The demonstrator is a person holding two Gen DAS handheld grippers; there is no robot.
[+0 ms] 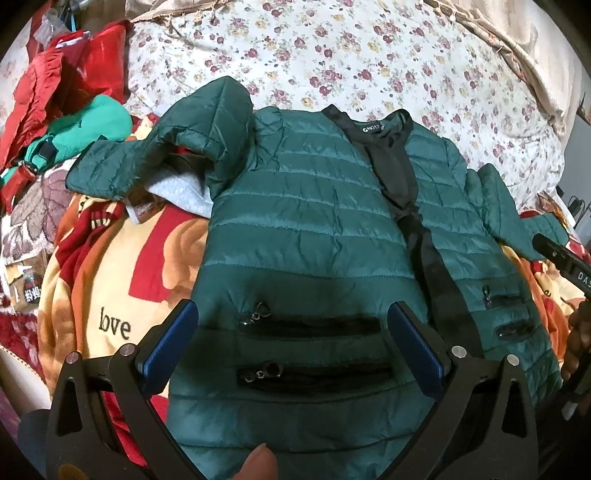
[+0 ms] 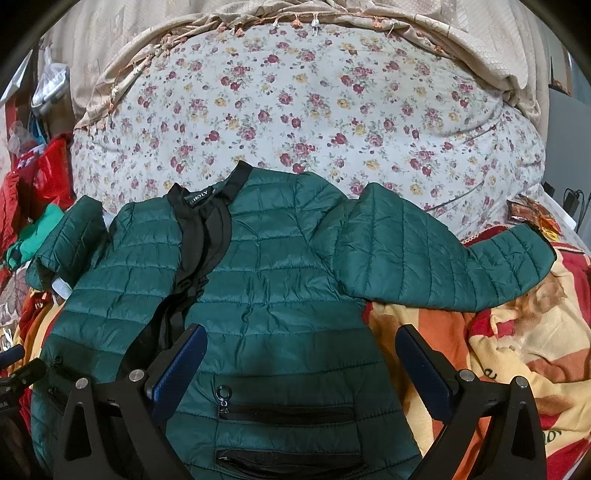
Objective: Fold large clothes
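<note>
Ahead of both grippers lies one green quilted jacket (image 1: 314, 236), front up, on a patterned blanket (image 1: 110, 295). Left gripper (image 1: 293, 343) and right gripper (image 2: 301, 369) gape wide, holding nothing. Only the right view shows the outstretched sleeve (image 2: 436, 254) fully; the left shows red clothes (image 1: 55, 85).

The bed (image 2: 314, 96) carries a white sheet printed with dark red and yellow flowers. A beige fringed cover (image 2: 258, 18) lies bunched along its far edge. A fleece blanket (image 1: 110, 295) in cream, orange and red, printed "love", covers the near part.
</note>
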